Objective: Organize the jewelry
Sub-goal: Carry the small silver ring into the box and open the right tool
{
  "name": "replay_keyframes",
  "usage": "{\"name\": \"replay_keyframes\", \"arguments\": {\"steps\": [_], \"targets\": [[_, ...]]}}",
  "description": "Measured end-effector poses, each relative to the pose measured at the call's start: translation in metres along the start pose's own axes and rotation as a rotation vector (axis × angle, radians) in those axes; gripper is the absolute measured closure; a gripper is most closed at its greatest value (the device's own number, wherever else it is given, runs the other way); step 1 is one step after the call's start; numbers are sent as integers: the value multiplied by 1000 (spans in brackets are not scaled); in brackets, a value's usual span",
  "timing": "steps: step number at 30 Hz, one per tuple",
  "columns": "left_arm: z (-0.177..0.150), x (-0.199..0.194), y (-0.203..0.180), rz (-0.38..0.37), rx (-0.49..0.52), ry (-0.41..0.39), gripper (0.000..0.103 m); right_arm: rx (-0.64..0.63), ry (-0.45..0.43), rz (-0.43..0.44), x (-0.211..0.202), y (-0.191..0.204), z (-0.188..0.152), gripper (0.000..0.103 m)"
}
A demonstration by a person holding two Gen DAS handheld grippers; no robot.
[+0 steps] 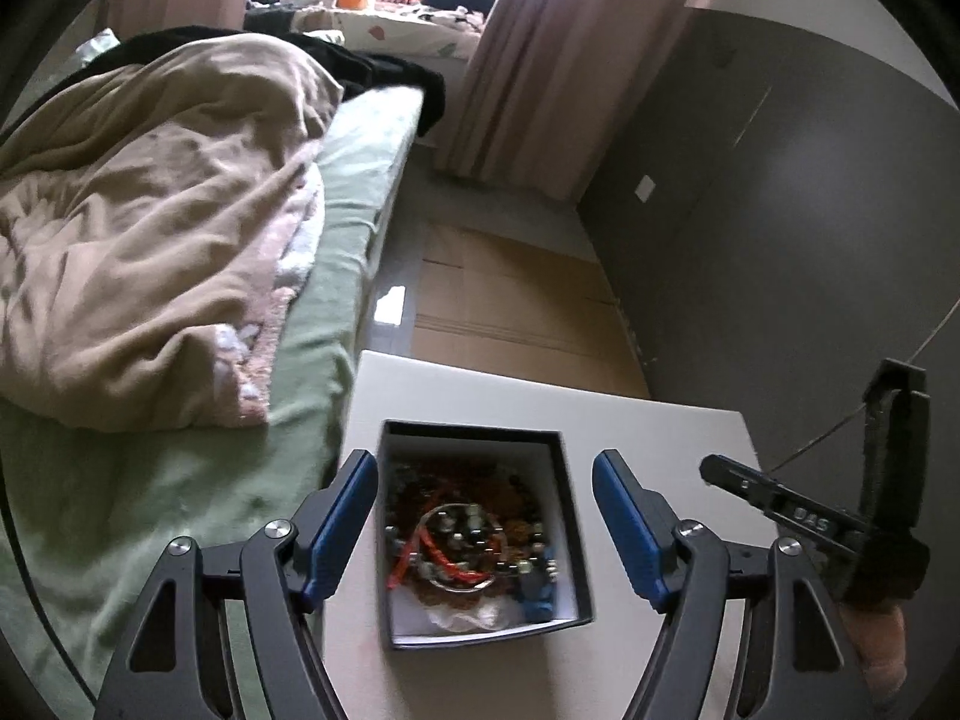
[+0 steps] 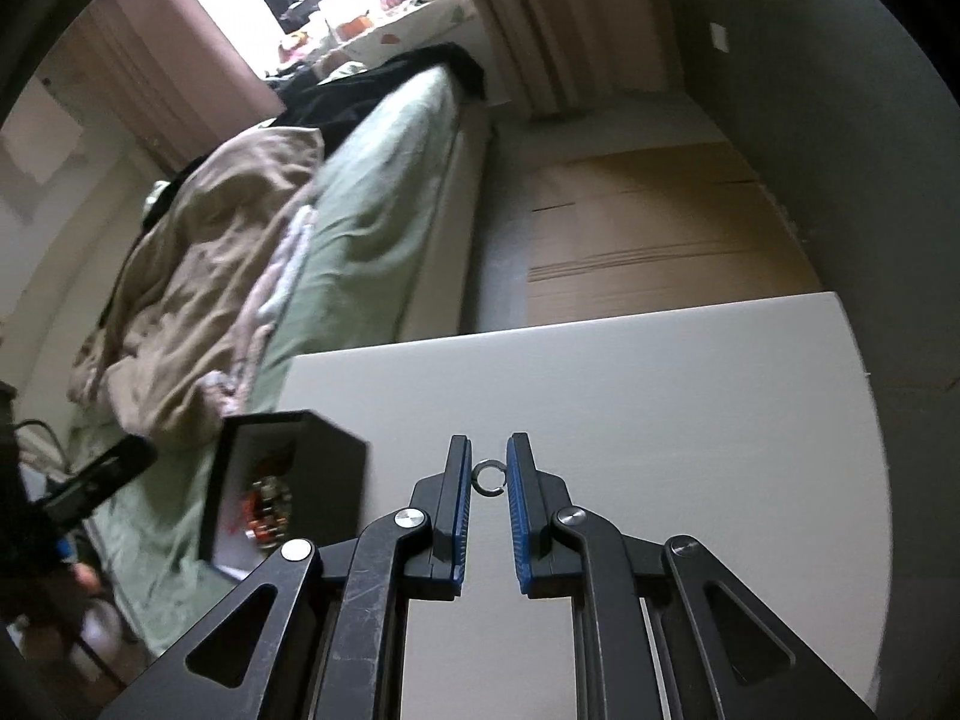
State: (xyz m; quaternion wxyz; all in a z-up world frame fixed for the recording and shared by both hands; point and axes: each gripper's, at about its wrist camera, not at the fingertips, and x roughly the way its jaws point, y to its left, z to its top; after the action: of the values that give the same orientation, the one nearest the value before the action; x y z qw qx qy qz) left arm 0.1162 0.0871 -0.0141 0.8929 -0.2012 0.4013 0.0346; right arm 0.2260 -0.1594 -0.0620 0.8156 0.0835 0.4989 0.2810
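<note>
Between right gripper (image 2: 487, 476) pads, a ring (image 2: 489, 476); left wrist misses it.

A home bedroom: a bed (image 1: 336, 228) with a green sheet (image 1: 180, 516) and a rumpled tan duvet (image 1: 150, 228), pink curtains (image 1: 540, 60) by a bright window, a cluttered table (image 1: 396, 18) beyond, flattened cardboard (image 1: 516, 294) on the floor, and a white counter (image 2: 630, 396) beside the bed.
</note>
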Motion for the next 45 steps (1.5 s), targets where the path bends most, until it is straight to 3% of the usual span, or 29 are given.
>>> {"name": "replay_keyframes", "arguments": {"steps": [16, 18, 20, 21, 22, 28, 33, 37, 45], "targets": [[-3, -9, 51, 78, -55, -37, 28, -117, -22, 228, 3, 98, -28, 89], [-5, -14, 55, 68, -66, -35, 28, -123, -21, 202, 3, 105, -29, 88], [-7, -19, 58, 71, -74, -36, 28, -111, 2, 208, 3, 106, -30, 68], [-9, -22, 59, 74, -76, -39, 28, -92, 1, 222, 2, 105, -31, 46], [-10, -25, 59, 74, -78, -41, 28, -69, -23, 226, -3, 102, -31, 34], [-16, -33, 52, 59, -72, -50, 28, -25, -62, 207, -27, 87, -36, 32], [-27, -41, 40, 53, -59, -57, 17, -23, -69, 163, -44, 78, -44, 31], [-35, -51, 29, 61, -26, -82, 5, -43, -80, 130, -59, 74, -52, 9], [-50, -56, 9, 83, 36, -93, 0, -62, -106, 25, -85, 61, -65, 0]]}}
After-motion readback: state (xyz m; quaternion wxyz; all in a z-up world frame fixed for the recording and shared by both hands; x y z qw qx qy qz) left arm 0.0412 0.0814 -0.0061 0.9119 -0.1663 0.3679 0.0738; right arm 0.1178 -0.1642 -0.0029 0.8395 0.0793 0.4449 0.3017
